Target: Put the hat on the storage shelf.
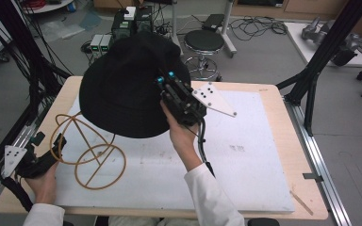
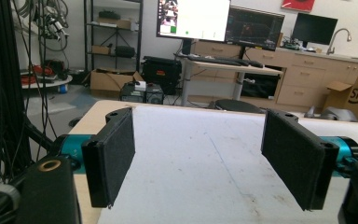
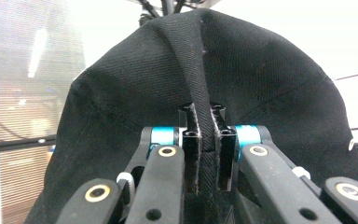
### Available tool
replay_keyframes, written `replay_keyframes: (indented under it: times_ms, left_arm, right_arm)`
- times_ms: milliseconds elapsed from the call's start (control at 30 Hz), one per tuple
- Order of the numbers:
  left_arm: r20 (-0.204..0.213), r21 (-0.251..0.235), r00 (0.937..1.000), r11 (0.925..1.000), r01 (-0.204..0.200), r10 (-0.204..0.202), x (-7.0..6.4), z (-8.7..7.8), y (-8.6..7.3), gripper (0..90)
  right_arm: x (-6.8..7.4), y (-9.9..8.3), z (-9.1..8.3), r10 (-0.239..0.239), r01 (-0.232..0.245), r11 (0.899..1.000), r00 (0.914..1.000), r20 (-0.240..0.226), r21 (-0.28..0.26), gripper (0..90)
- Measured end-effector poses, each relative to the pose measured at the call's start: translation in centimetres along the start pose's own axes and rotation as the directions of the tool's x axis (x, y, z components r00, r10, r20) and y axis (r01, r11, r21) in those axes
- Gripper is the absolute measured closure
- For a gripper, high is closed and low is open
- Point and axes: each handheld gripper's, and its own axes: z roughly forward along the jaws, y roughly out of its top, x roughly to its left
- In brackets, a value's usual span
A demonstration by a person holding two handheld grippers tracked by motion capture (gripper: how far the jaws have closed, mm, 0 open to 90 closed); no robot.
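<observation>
Right gripper (image 1: 166, 87) pinches black fabric bucket hat (image 1: 122, 89) by a fold, lifted just above tan wire hat stand (image 1: 87, 150) for placing; left gripper (image 1: 52, 146), jaws wide and empty, beside stand's base.

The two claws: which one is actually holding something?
The right claw: its jaws pinch a fold of the black hat. The left claw is wide open, with nothing between its jaws.
</observation>
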Motion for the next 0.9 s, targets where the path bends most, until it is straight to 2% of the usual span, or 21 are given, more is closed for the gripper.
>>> replay_keyframes:
  times_ms: [300,467,700,900]
  left_arm:
    - [-0.002,0.001,1.0,1.0,0.002,-0.002,0.1,-0.1,0.0,26.1]
    - [-0.004,0.002,1.0,1.0,-0.001,0.001,0.2,-0.2,0.0,26.1]
    - [-0.004,0.001,1.0,1.0,-0.002,0.002,0.1,-0.2,0.0,26.1]
    - [-0.004,0.002,1.0,1.0,-0.003,0.003,0.2,-0.1,0.0,26.1]
  right_arm:
    - [2.5,-1.1,1.8,0.044,-0.044,0.999,0.9939,-0.101,0.01,85.8]
    - [3.7,-1.7,2.2,0.073,-0.069,0.997,0.9856,-0.152,0.03,85.8]
    - [5.3,-2.7,3.0,0.085,-0.072,0.995,0.9723,-0.218,0.065,85.7]
    - [6.8,-3.9,3.6,0.091,-0.065,0.992,0.9633,-0.253,0.111,85.7]
